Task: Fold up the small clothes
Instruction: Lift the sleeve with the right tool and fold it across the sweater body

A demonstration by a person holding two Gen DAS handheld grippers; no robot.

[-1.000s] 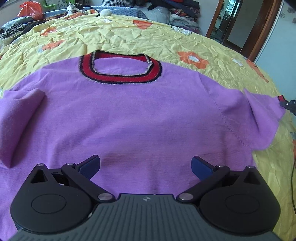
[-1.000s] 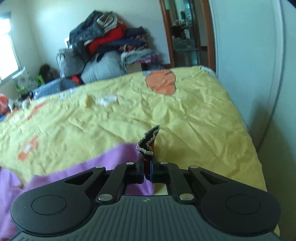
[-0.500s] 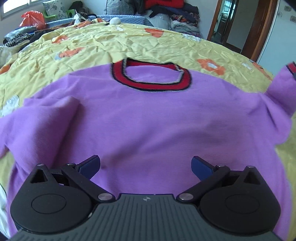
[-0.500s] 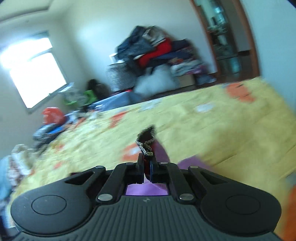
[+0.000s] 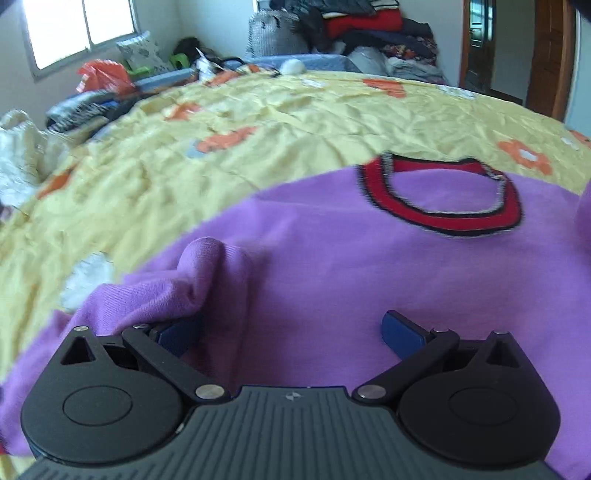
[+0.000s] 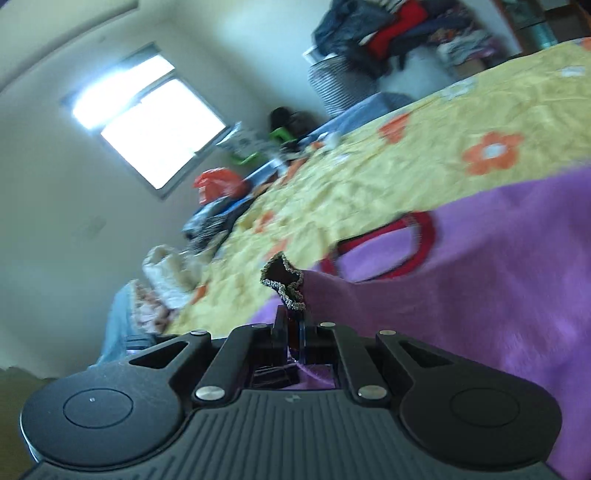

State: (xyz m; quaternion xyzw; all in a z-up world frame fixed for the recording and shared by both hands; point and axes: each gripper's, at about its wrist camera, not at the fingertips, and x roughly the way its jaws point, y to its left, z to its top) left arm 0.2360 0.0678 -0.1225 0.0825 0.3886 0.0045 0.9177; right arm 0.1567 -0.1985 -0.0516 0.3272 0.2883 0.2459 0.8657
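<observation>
Left wrist view gave us the purple sweater [image 5: 369, 280] spread flat on the yellow flowered bedspread [image 5: 258, 129], its red collar [image 5: 443, 199] lying toward the far side. We saw the left gripper [image 5: 291, 332] low over the near part of the garment with its jaws spread wide and nothing clamped between them. Its blue left pad [image 5: 177, 332] sat against a bunched fold of purple knit [image 5: 177, 288], most likely a sleeve turned in on the body; whether the pad pressed on it we could not tell. The right pad [image 5: 402, 330] stood clear above flat cloth.

From the right wrist view we found the right gripper [image 6: 293, 332] closed tight on a sleeve cuff [image 6: 284, 280], the dark, speckled trim poking up just past the fingertips. The purple sleeve ran from that cuff off to the right, lifted above the body of the sweater, with the collar visible beyond it. This picture was tilted and blurred.

Behind the bed we noted a bright window [image 6: 147, 125], an orange bag [image 5: 103, 75] and a heap of clothes [image 5: 362, 22] against the wall.
</observation>
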